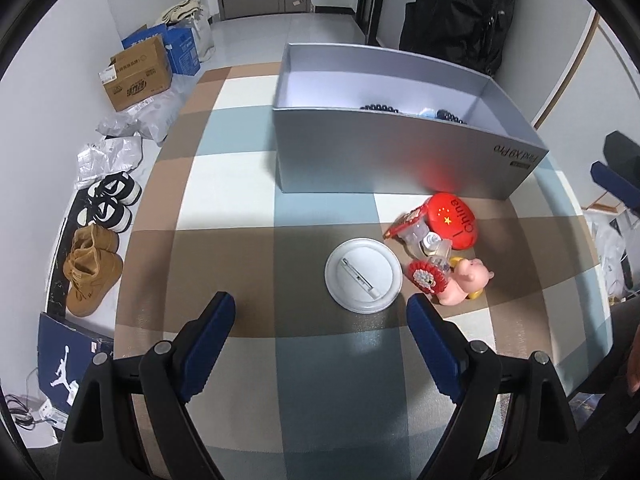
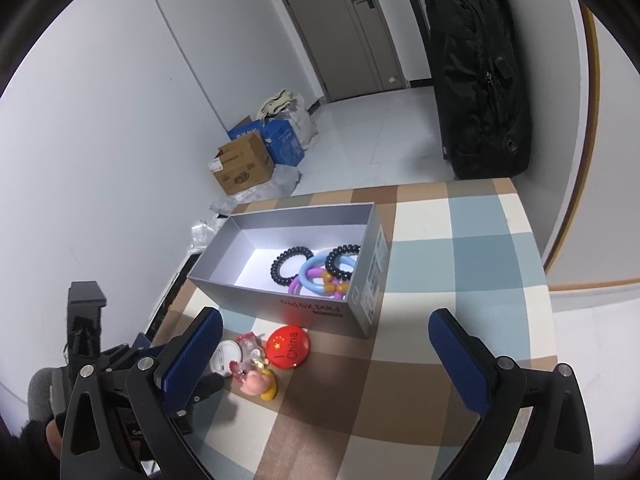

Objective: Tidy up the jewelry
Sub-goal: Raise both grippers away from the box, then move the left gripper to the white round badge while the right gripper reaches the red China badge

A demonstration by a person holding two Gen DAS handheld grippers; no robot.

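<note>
A grey open box [image 1: 400, 148] [image 2: 280, 300] stands on the checked tablecloth. In the right wrist view it holds two dark coil hair ties [image 2: 290, 265] and a blue and purple bracelet [image 2: 316, 280]. In front of it lie a white round pin badge face down [image 1: 363, 275] [image 2: 226, 357], a red "China" badge [image 1: 454, 220] [image 2: 289, 346], a red rosette [image 1: 427, 277], a clear trinket [image 1: 424, 242] and a pink pig figure [image 1: 466, 282] [image 2: 258, 385]. My left gripper [image 1: 320, 312] is open and empty just before the white badge. My right gripper [image 2: 326, 330] is open and empty above the table.
Left of the table on the floor are shoes [image 1: 92, 268], plastic bags [image 1: 112, 148], cardboard boxes [image 1: 138, 72] [image 2: 242, 166] and a blue shoebox [image 1: 68, 356]. A black suitcase [image 2: 476, 72] stands behind the table. The left gripper body [image 2: 88, 344] shows at the right wrist view's left.
</note>
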